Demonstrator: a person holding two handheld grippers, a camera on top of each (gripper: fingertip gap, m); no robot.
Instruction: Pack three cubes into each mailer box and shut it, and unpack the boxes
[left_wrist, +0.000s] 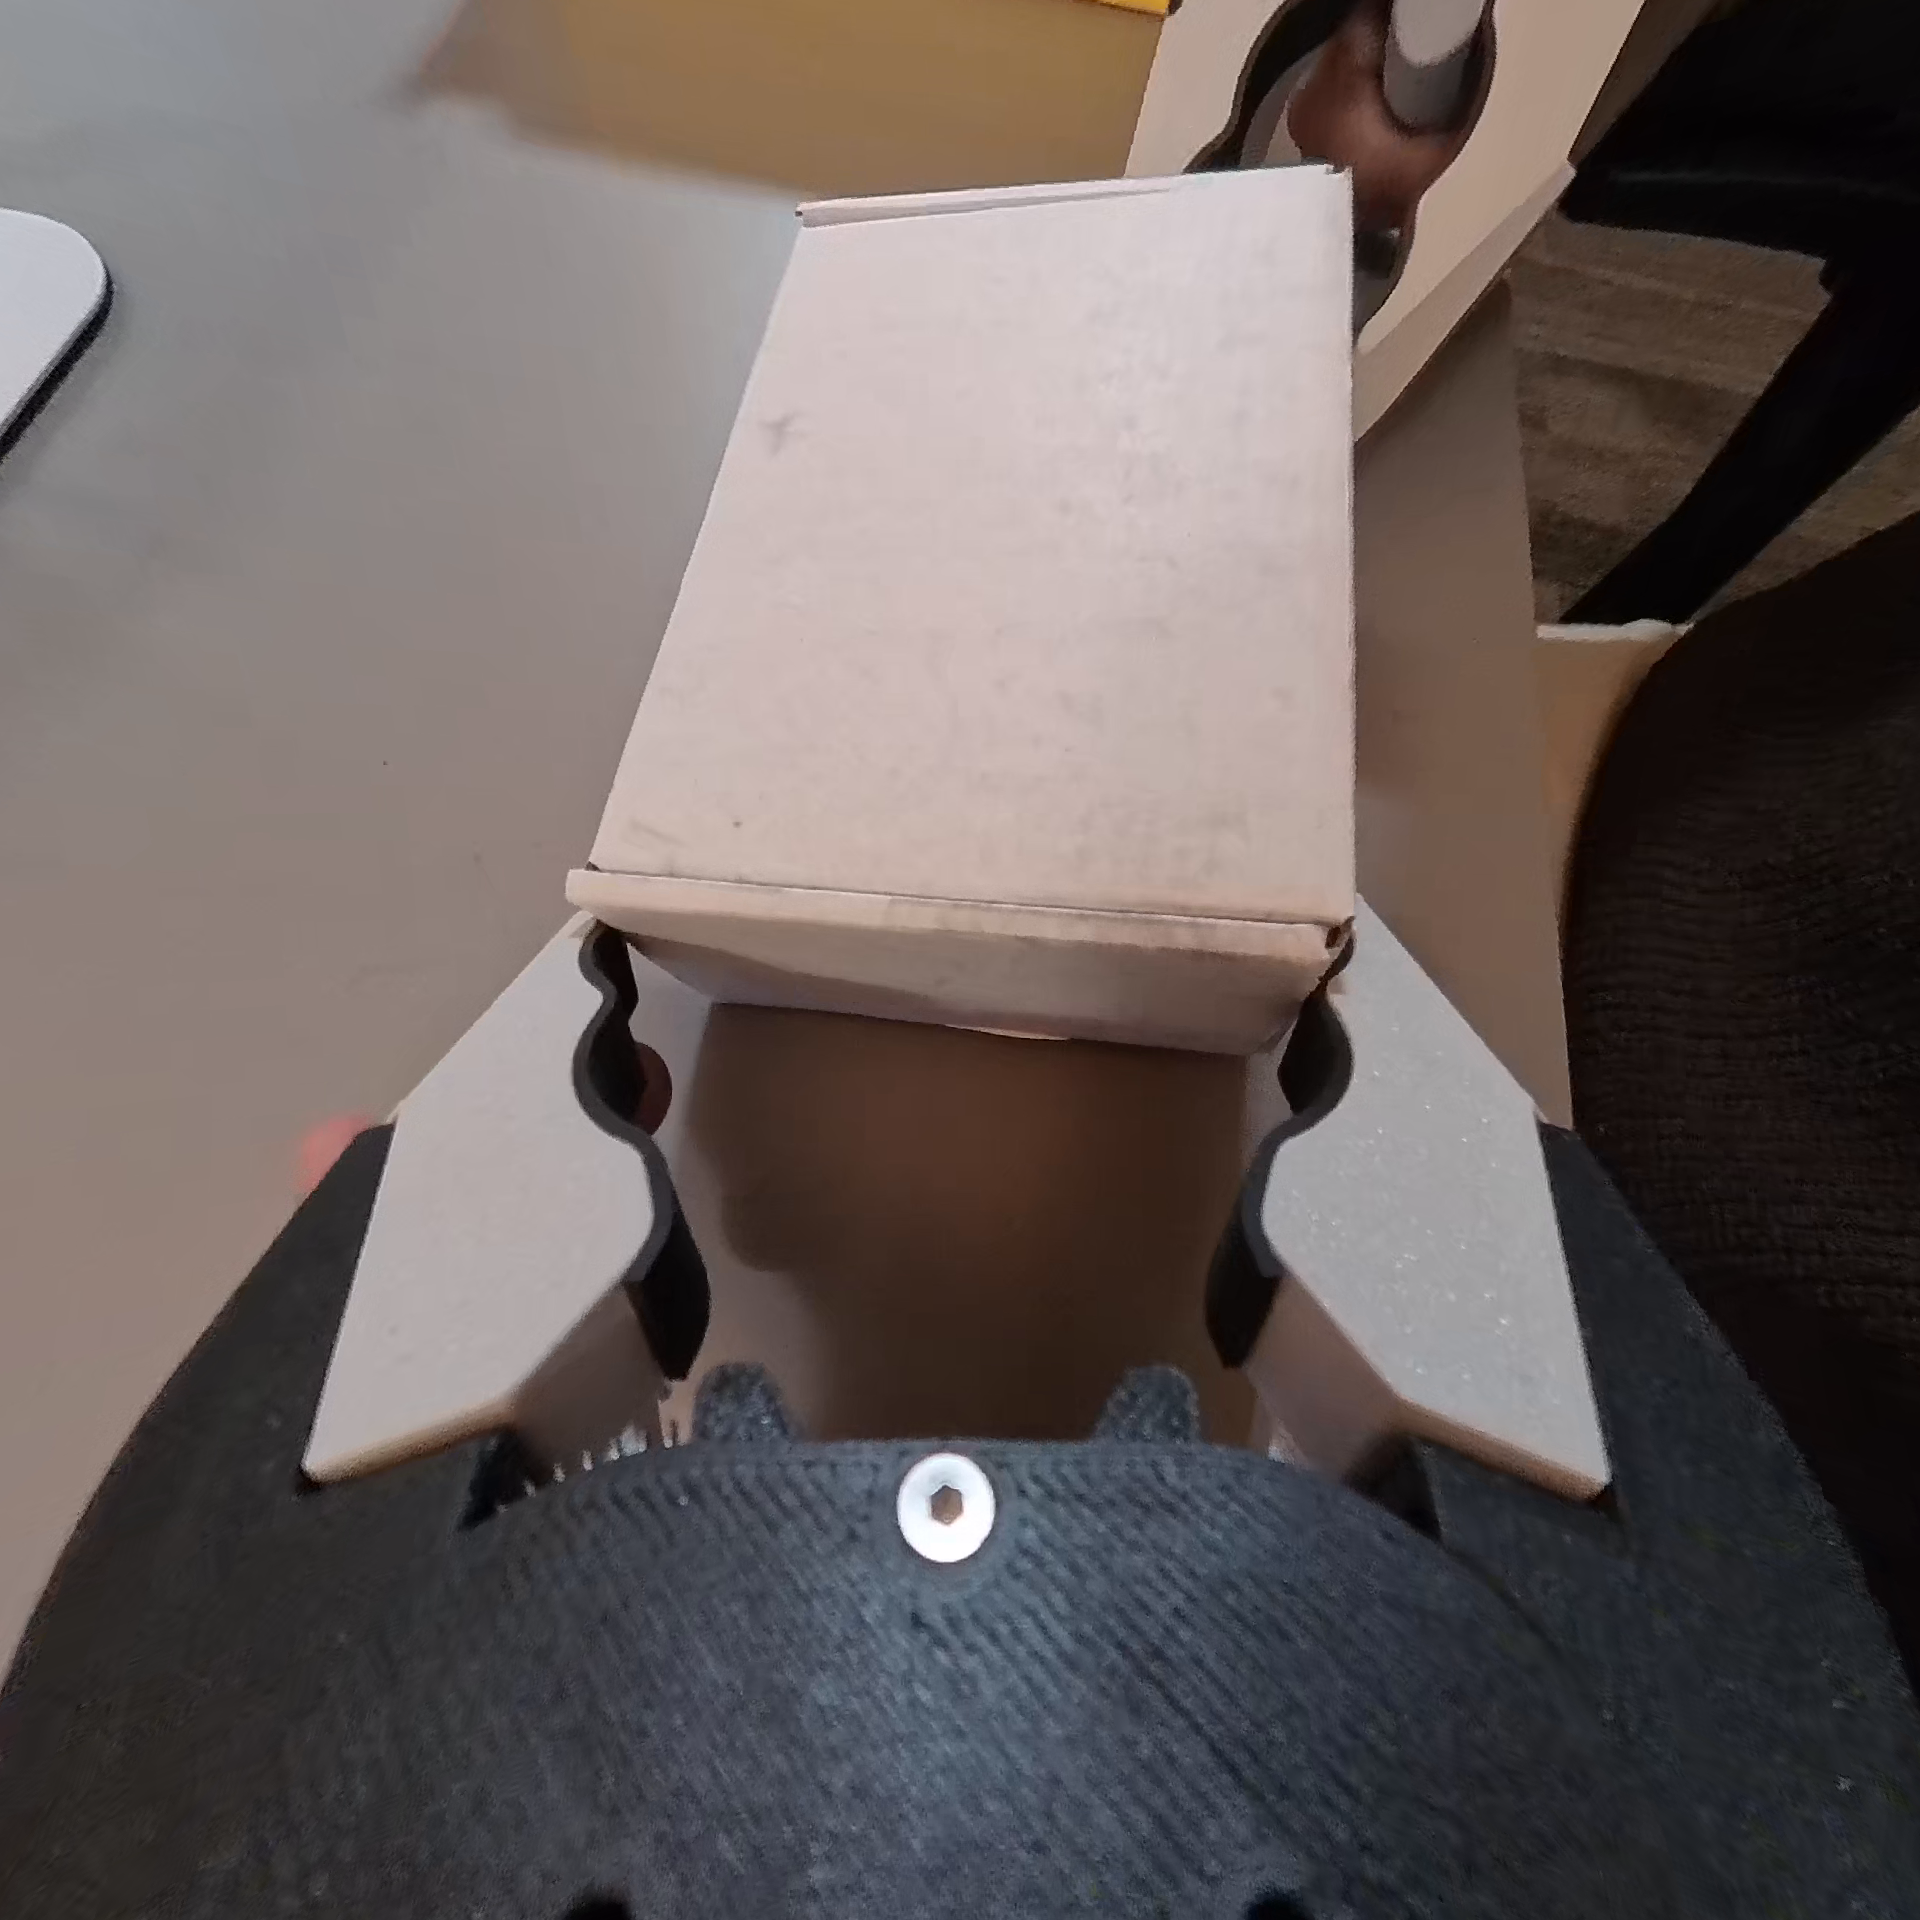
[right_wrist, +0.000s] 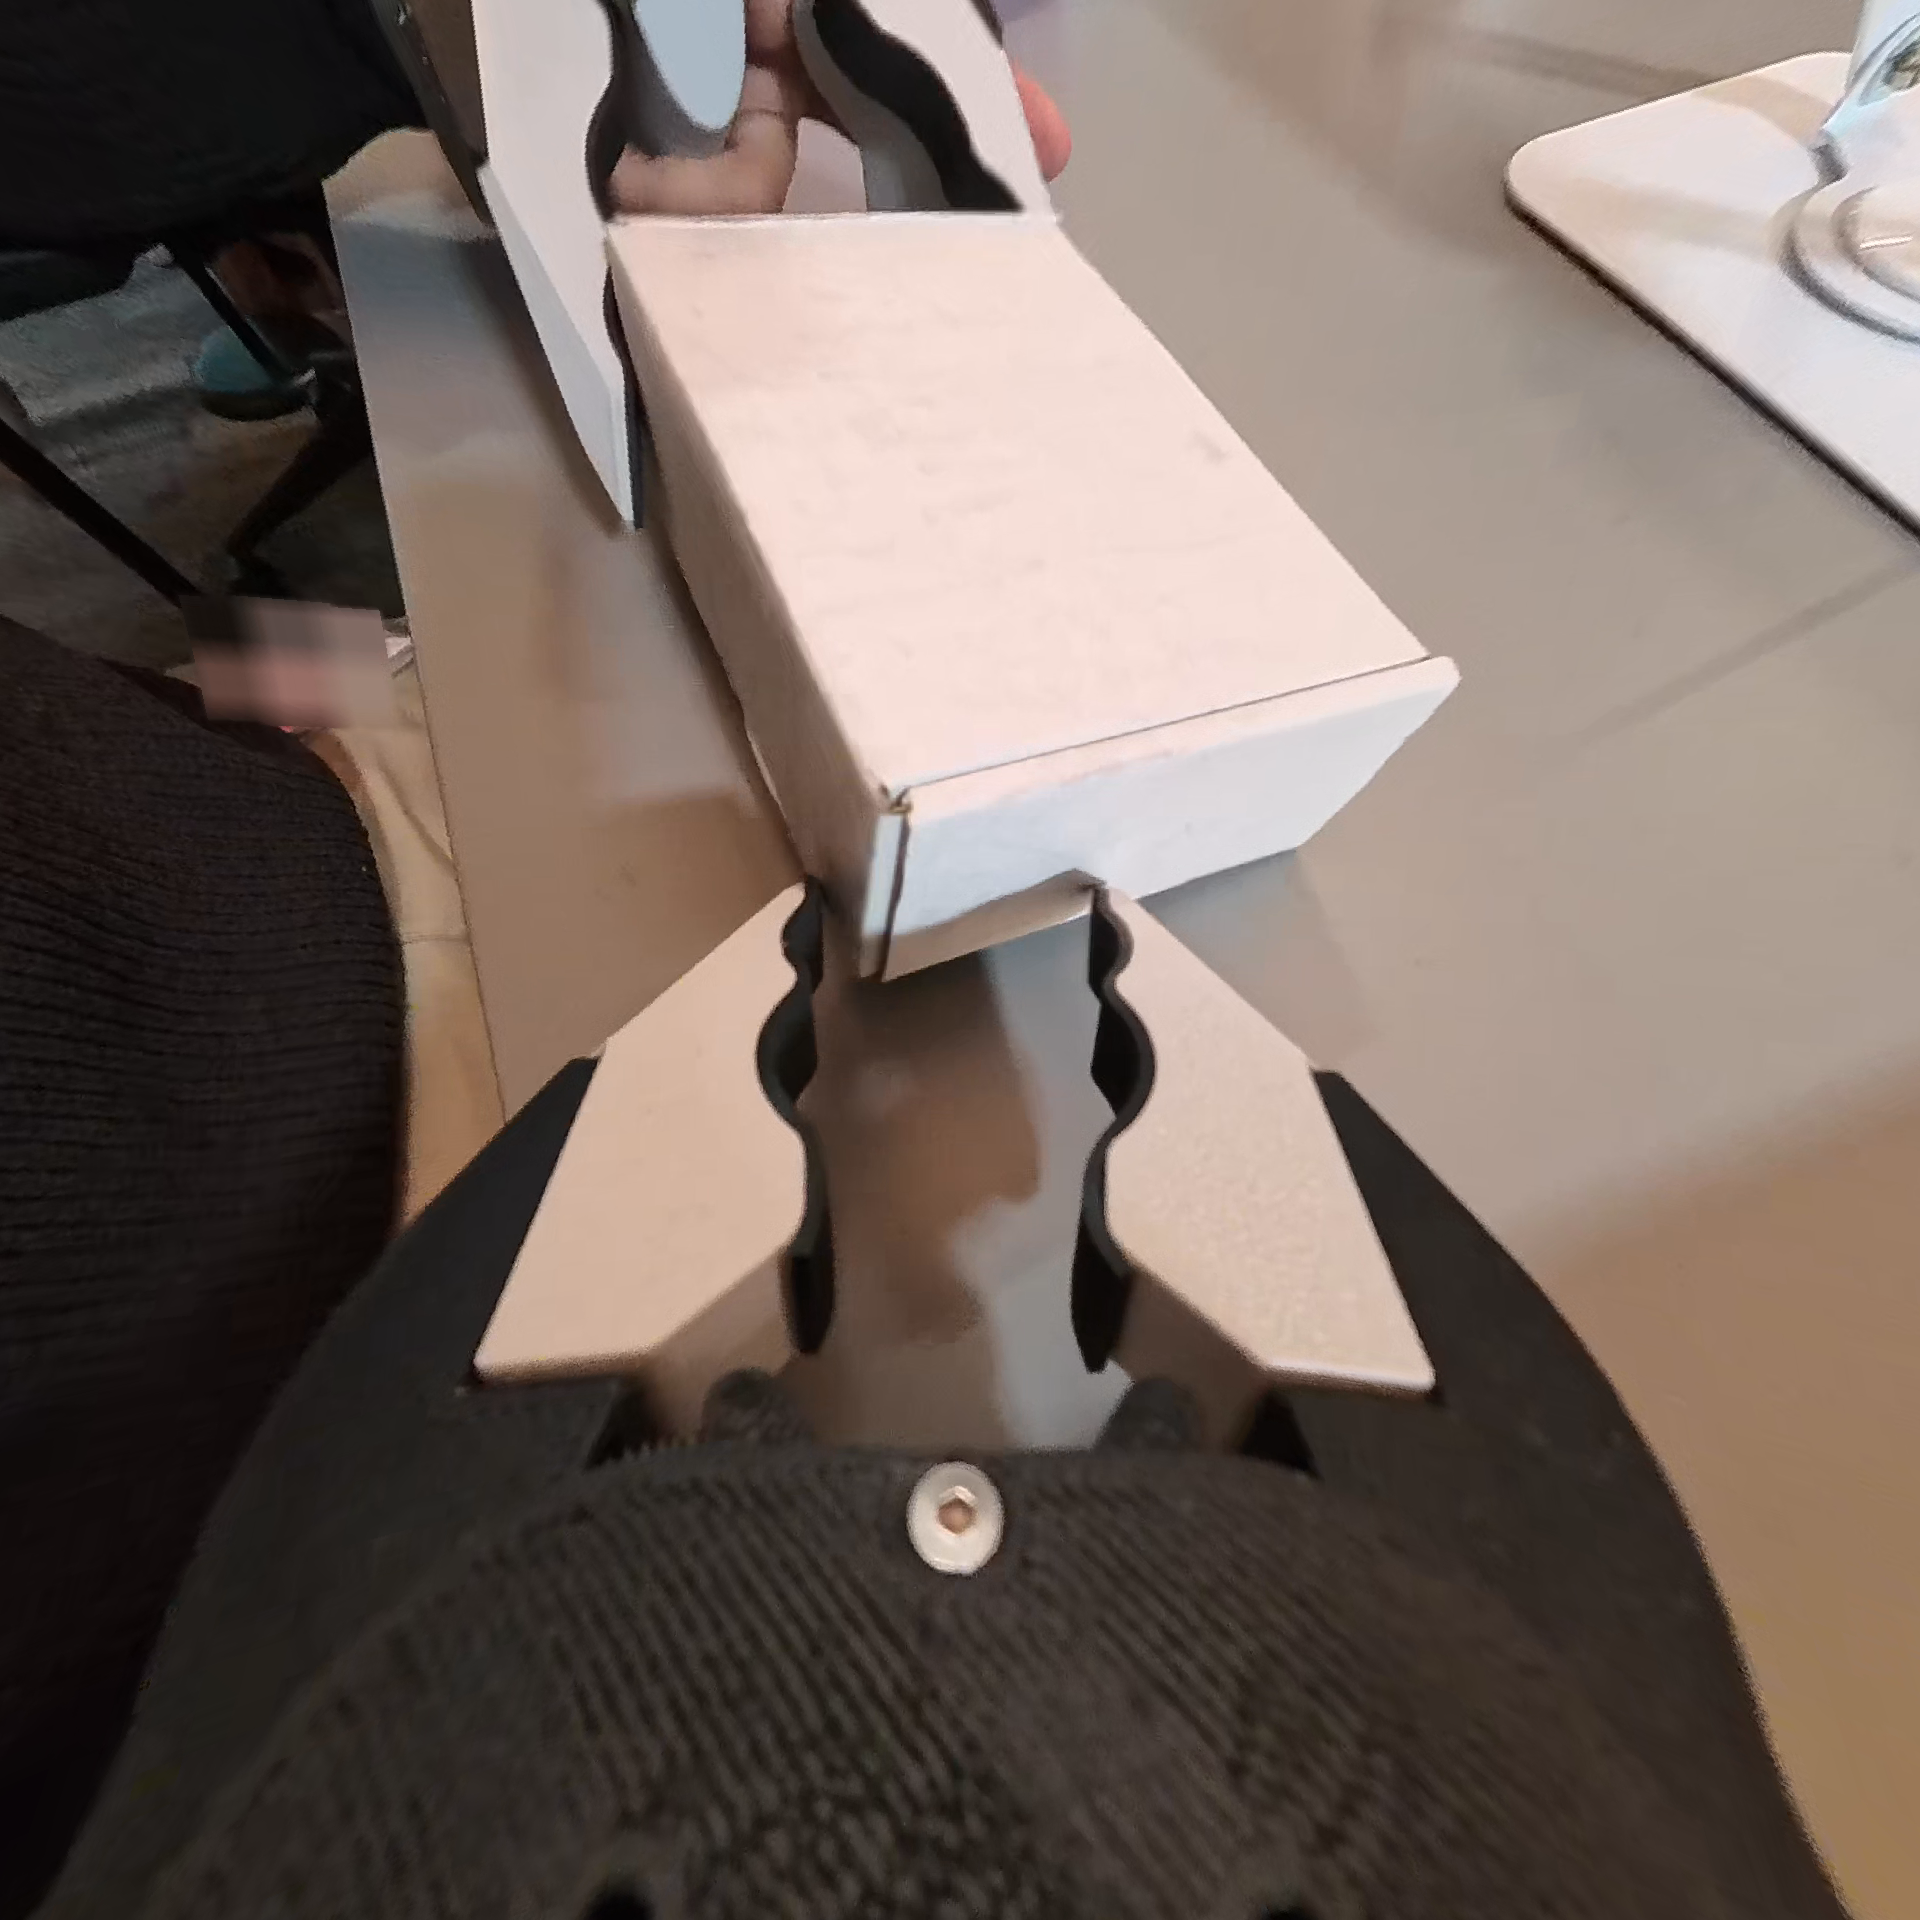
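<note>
A shut white mailer box (left_wrist: 997, 540) hangs above the grey table (left_wrist: 312, 623), held between both grippers. My left gripper (left_wrist: 966, 940) is shut on the box's near end, one finger on each side wall. In the right wrist view the same box (right_wrist: 997, 499) runs away from me. My right gripper (right_wrist: 956, 904) is shut on its near lower corner. The left gripper's fingers (right_wrist: 561, 312) clamp the box's far end there. The right gripper's fingers (left_wrist: 1455, 312) show at the box's far right corner. No cubes are in view.
A flat white base with rounded corners (right_wrist: 1714, 260) lies on the table (right_wrist: 1558, 987); it also shows at the left edge (left_wrist: 42, 312). A brown cardboard box (left_wrist: 810, 94) stands at the back. A person's dark knit clothing (right_wrist: 156, 987) is beside the table edge.
</note>
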